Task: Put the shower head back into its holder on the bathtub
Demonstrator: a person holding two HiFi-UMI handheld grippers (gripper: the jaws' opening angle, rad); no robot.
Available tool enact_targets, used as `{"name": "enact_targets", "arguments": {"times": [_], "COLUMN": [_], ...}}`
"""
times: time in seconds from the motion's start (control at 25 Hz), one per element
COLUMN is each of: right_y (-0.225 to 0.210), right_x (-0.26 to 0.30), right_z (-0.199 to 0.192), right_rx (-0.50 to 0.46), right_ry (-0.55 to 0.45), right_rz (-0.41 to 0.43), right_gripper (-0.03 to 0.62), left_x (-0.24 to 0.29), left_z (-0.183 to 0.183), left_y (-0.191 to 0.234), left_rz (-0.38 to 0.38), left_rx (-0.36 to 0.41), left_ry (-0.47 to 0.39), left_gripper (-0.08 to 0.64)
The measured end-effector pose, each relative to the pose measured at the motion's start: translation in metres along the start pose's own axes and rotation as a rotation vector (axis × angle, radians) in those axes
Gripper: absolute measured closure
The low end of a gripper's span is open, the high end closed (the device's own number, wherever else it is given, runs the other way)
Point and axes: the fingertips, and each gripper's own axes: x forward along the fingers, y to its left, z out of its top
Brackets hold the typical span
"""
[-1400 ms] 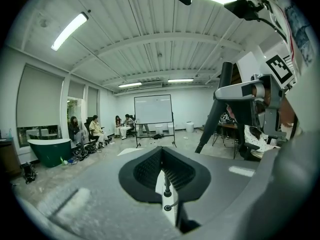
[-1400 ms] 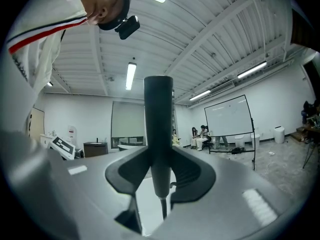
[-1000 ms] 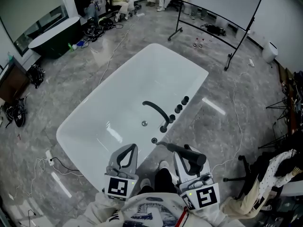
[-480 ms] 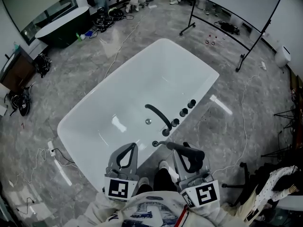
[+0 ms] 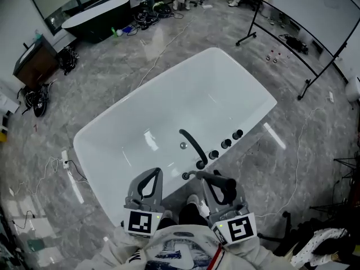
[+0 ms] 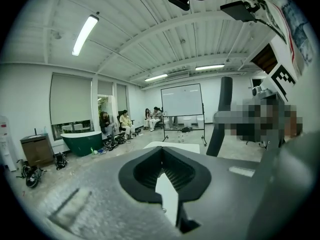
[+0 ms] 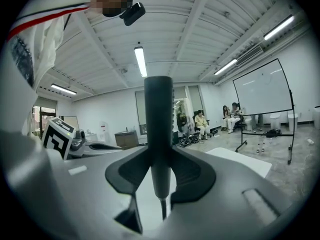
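Observation:
The white bathtub [image 5: 129, 128] lies slantwise in the head view, with a black spout [image 5: 193, 143] and three black knobs [image 5: 225, 144] on its near rim. A small black holder ring [image 5: 185, 176] sits on that rim, just left of the spout's base. My right gripper [image 5: 218, 185] is shut on the black shower head [image 5: 220, 181], whose left end hangs close to the ring. In the right gripper view the shower head [image 7: 159, 129] stands upright between the jaws of the right gripper [image 7: 160, 160], a thin hose below it. My left gripper [image 5: 153, 174] [image 6: 162, 151] is shut and holds nothing.
A rolling whiteboard [image 5: 315, 21] stands past the tub's far right corner. A dark green tub [image 5: 95, 18] and seated people are at the back left. Cables [image 5: 163, 49] trail over the grey floor. The person's feet [image 5: 191, 207] show between the grippers.
The head view has swung, so the tub now sits further right and nearer. Both grippers have come closer to the tub's near rim, the shower head still held in the right one.

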Motion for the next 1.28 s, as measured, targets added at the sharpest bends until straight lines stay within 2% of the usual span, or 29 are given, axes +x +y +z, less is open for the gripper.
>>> {"name": "enact_targets", "arguments": {"times": [0.2,0.4,0.52,0.64,0.68,0.8,0.96,1.12,1.28], "right_y": [0.001,0.008,0.011,0.011,0.011,0.013,0.018,0.027,0.033], "right_x": [0.019,0.031,0.040,0.047,0.048,0.051,0.058,0.062,0.063], "right_z": [-0.014,-0.034,-0.046,-0.058,-0.063,-0.081,-0.100,-0.115,-0.132], "right_rx": [-0.005,-0.013,-0.022,-0.025,-0.024,-0.031,-0.040,-0.054,-0.069], "right_ry": [0.045,0.083,0.108,0.133,0.143,0.170,0.190,0.202,0.210], "right_rz": [0.081,0.109,0.101,0.078,0.069,0.044,0.023,0.011,0.002], "right_gripper": [0.454,0.454,0.454,0.454,0.454,0.454,0.454,0.454,0.456], "left_x": [0.003,-0.002,-0.001,0.002,0.002,0.005,0.006,0.003,-0.002], "left_z": [0.001,-0.017,-0.025,-0.037,-0.040,-0.042,-0.057,-0.066,-0.084], "left_y": [0.004,0.010,0.017,0.022,0.023,0.025,0.030,0.035,0.040], "left_rz": [0.060,0.081,0.076,0.049,0.041,0.030,0.004,-0.006,-0.016], "left_rx": [-0.015,-0.022,-0.036,0.020,0.019,-0.059,-0.026,-0.059,-0.030], "left_ry": [0.022,0.053,0.066,0.094,0.094,0.071,0.083,0.070,0.102], "left_gripper": [0.568,0.568,0.568,0.568,0.568,0.568,0.568,0.568,0.568]}}
